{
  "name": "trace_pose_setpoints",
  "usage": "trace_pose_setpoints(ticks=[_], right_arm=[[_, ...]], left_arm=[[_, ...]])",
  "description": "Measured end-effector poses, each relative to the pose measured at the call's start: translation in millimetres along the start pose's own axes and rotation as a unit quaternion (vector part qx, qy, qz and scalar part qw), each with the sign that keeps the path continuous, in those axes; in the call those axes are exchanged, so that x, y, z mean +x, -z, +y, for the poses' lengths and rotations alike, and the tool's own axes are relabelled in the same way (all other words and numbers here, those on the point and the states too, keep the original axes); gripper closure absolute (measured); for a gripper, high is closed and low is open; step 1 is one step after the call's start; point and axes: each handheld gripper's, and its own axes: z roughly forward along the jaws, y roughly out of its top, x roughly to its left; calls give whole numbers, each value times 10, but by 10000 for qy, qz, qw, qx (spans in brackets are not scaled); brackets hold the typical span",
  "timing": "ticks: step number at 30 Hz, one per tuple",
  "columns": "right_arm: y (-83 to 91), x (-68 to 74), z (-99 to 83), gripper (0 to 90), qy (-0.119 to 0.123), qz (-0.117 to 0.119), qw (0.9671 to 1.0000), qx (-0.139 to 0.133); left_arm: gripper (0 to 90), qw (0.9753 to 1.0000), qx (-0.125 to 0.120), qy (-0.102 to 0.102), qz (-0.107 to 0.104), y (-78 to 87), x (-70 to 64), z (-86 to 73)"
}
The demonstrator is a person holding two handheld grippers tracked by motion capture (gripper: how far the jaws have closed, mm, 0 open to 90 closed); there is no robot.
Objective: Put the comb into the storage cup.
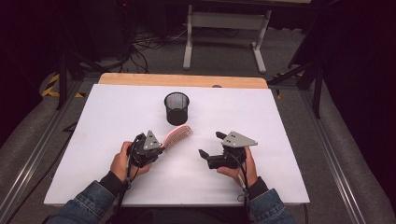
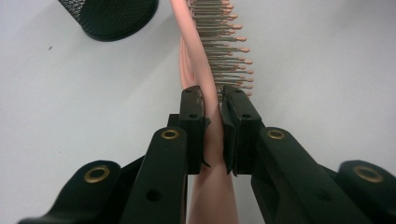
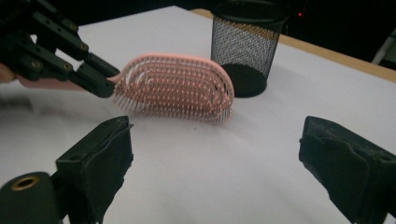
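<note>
A pink hairbrush (image 1: 178, 136) is held just above the white table, its bristles facing the right gripper. My left gripper (image 1: 161, 149) is shut on the brush's handle (image 2: 213, 140), the jaws clamped where handle meets head (image 2: 212, 51). In the right gripper view the brush head (image 3: 177, 86) hangs ahead, with the left gripper's black fingers (image 3: 91, 74) at its left end. My right gripper (image 1: 211, 144) stands open to the right of the brush, nothing between its pads (image 3: 100, 161). A black mesh cup (image 1: 176, 108) stands upright just beyond the brush.
The white table top (image 1: 261, 135) has a wooden strip (image 1: 182, 80) along its far edge. Beyond the table are a white frame leg (image 1: 188, 39), floor cables and dark stands. The mesh cup (image 2: 109, 16) (image 3: 245, 46) stands close to the brush's far end.
</note>
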Motion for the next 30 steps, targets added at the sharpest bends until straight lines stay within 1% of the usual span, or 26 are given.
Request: trace_pose_setpoints(ticks=[1,2,3,4,5,6,7,9,12,13,14,16,17,18,19,20,22,23,24,26,28,29,30], right_arm=[[-10,-9,-24,105,-41,28,10000,50],[-6,-14,-32,104,-31,19,10000,69],[2,-19,-42,104,-13,12,10000,77],[13,-25,-52,104,-13,11,10000,90],[13,-25,-52,104,-13,11,10000,90],[23,-30,-62,104,-12,15,9999,119],[41,-38,-80,104,17,-33,9999,160],[50,-45,-87,105,17,-21,9999,169],[67,-41,-91,104,86,-39,9998,176],[76,-44,-92,102,81,-21,9998,166],[76,-44,-92,102,81,-21,9998,166],[100,-55,-94,103,77,-50,9998,147],[121,-71,-99,104,44,-55,9999,131],[121,-71,-99,104,44,-55,9999,131],[148,-92,-109,104,2,-68,9999,113],[161,-103,-115,104,-8,-72,9999,113],[190,-124,-131,104,-22,-119,9999,115],[202,-137,-142,104,-45,-122,9999,106],[214,-150,-152,105,-74,-129,9998,109],[234,-174,-171,106,-97,-158,9998,118],[249,-196,-188,106,-133,-158,9997,129],[254,-207,-196,107,-157,-165,9997,130],[256,-218,-204,108,-187,-166,9996,133]], left_arm=[[795,10000,67,-73,14,2,-26,4],[793,9997,203,-112,-66,-11,-40,3],[793,9995,254,-166,-127,-19,-60,-8],[791,9993,242,-230,-152,-22,-82,-24],[786,9993,242,-230,-152,-22,-82,-24],[786,9990,284,-284,-179,-20,-107,-38],[783,9988,294,-325,-230,2,-136,-54],[780,9988,261,-344,-244,11,-145,-63],[777,9985,242,-403,-272,50,-178,-84],[772,9982,193,-487,-306,65,-210,-91],[768,9982,193,-487,-306,65,-210,-91],[758,9976,205,-567,-348,70,-259,-90],[739,9968,204,-658,-410,63,-281,-86],[728,9966,250,-682,-378,57,-301,-82],[712,9966,263,-667,-400,46,-320,-82],[702,9955,260,-761,-509,33,-330,-74],[699,9957,327,-695,-520,28,-334,-60],[695,9957,327,-695,-520,28,-334,-60],[684,9952,401,-663,-604,11,-311,-49],[648,9938,577,-605,-739,-26,-279,-35],[618,9914,802,-515,-902,-77,-243,-6],[599,9914,802,-515,-902,-77,-243,-6],[563,9897,886,-382,-1058,-105,-182,40]])
